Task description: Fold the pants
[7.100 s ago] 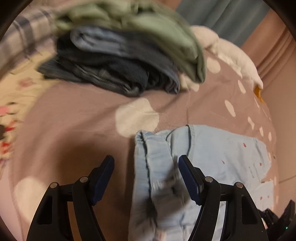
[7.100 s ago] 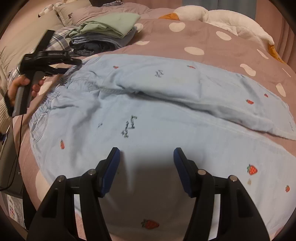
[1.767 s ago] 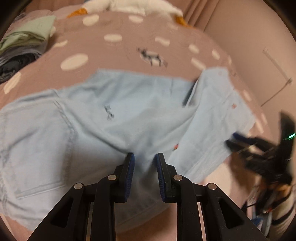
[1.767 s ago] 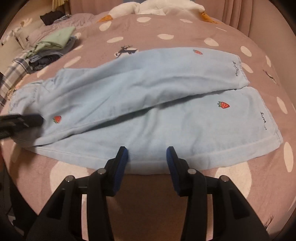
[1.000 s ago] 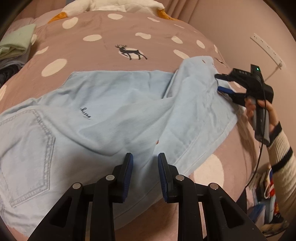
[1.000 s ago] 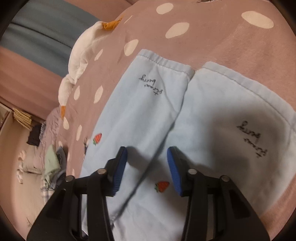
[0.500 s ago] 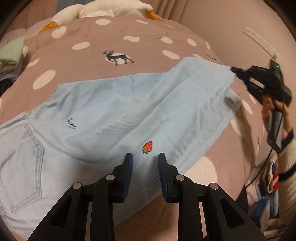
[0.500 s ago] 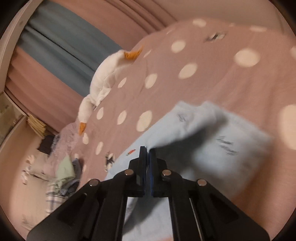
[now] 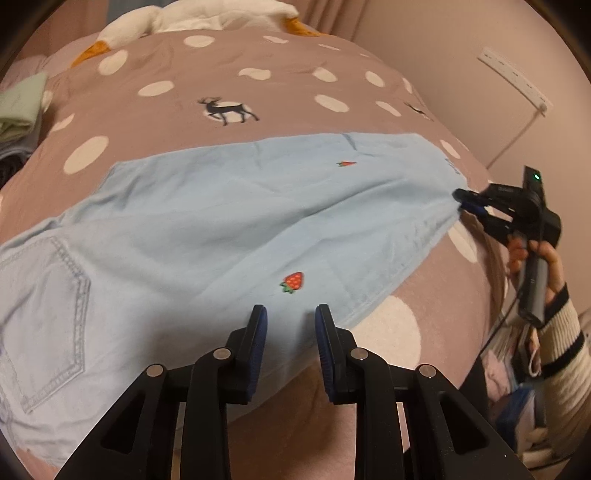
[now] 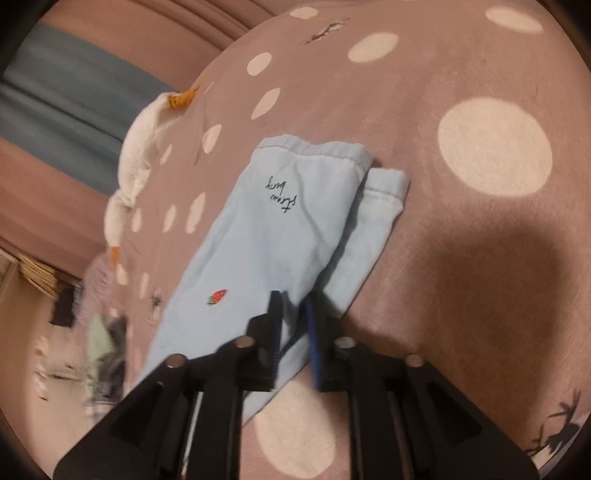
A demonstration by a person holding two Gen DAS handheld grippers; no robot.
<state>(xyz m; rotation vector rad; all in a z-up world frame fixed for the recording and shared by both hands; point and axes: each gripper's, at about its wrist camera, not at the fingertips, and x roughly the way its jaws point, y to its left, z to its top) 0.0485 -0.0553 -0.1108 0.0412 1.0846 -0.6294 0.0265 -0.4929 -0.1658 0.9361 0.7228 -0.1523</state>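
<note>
Light blue pants [image 9: 207, 221] with small strawberries lie flat across the bed, one leg laid over the other, back pocket at the left. My left gripper [image 9: 288, 325] is open over the near edge of the leg, holding nothing. My right gripper [image 10: 293, 314] has its jaws slightly apart at the leg's near edge by the cuffs [image 10: 317, 147]; fabric lies between them. It also shows in the left wrist view [image 9: 465, 201], touching the cuff end of the pants.
The bed cover [image 9: 258, 74] is brown with white dots and a deer print. A white plush goose [image 9: 192, 14] lies at the far end. Folded clothes [image 9: 18, 107] are stacked at the far left. A wall [image 9: 461, 55] stands to the right.
The right gripper carried the top leg over and laid it on the other leg, then its jaws parted from shut. The left gripper stayed at the near edge.
</note>
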